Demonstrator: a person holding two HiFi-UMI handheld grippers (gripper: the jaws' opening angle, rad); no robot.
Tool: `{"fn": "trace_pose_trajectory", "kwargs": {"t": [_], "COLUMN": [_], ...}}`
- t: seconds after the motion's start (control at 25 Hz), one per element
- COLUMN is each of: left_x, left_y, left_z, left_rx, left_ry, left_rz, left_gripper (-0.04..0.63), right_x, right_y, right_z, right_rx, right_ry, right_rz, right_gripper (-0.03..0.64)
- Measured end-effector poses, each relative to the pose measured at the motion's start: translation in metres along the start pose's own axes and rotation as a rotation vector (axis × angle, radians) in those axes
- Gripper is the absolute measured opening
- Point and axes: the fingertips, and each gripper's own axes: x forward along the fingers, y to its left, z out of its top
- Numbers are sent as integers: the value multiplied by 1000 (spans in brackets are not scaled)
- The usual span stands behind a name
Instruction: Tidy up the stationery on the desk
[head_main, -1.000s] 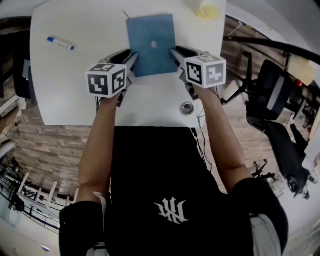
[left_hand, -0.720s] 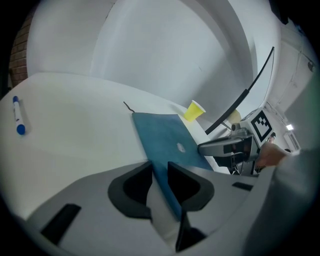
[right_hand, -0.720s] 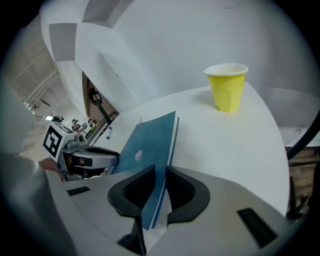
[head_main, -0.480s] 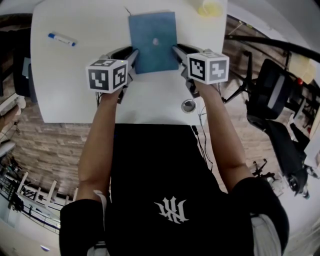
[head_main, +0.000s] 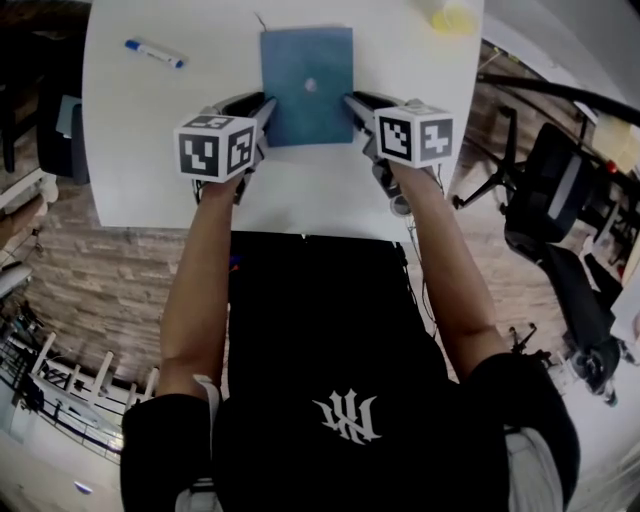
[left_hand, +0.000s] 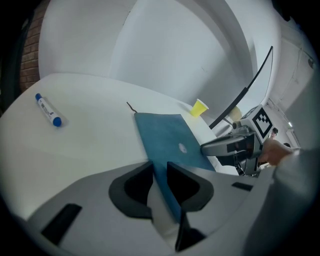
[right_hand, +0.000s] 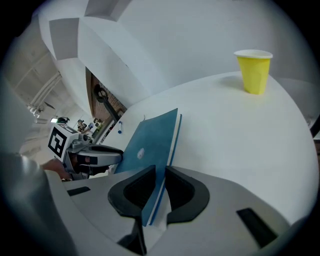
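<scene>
Sliding sideways across the desk, the blue notebook (head_main: 306, 85) now sits closer to the marker (head_main: 153, 53) and farther from the yellow cup (head_main: 452, 17) than a second ago, carried along between the two grippers. It lies on the far middle part of the white desk (head_main: 150, 150), cover up, with a small pale spot near the middle of the cover and a thin dark string sticking out at its far left corner. The left gripper (head_main: 262, 110) is clenched on the near part of its left edge, and the right gripper (head_main: 350, 104) on the near part of its right edge, where the white page edges show. Both pairs of jaws have just been closing, with the notebook between the pads. Whether the notebook rests on the desk or rides just above it I cannot tell. The marker, white with a blue cap, lies well to the left. The cup stands at the far right corner. A round cable hole (head_main: 400, 205) sits near the front edge beside the right forearm.
</scene>
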Motion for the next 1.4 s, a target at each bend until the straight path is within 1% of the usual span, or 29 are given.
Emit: {"fn": "trace_pose_trajectory", "kwargs": {"t": [0.16, 0.36, 0.52, 0.72, 0.88, 1.04, 1.12, 1.2, 1.28, 1.4], "left_x": [-22, -47, -62, -72, -70, -69, -70, -73, -77, -84], "left_y": [24, 52, 64, 68, 64, 63, 65, 71, 79, 94], "left_z": [-16, -35, -52, -67, -71, -71, -68, -60, -48, -27], "left_rx": [1, 11, 24, 42, 59, 73, 65, 54, 35, -2], "left_ry": [19, 49, 68, 79, 95, 106, 94, 63, 20, -49], "left_rz": [5, 1, -13, -47, -77, -117, -127, -116, -103, -82], "left_gripper": [89, 86, 84, 84, 84, 86, 84, 86, 115, 118], "right_x": [16, 33, 42, 45, 42, 40, 39, 35, 26, 11], "right_y": [31, 68, 90, 102, 99, 97, 98, 98, 98, 105], "right_z": [-11, -33, -48, -62, -67, -67, -66, -59, -43, -6], "right_rx": [15, 68, 81, 113, 133, 118, 101, 73, 29, -59], "right_ry": [14, 31, 34, 19, -23, -10, -9, -37, -92, -190], "right_rz": [10, 31, 11, -14, -27, -38, -41, -35, -27, -1], "right_gripper": [80, 77, 77, 77, 77, 77, 77, 78, 78, 78]}}
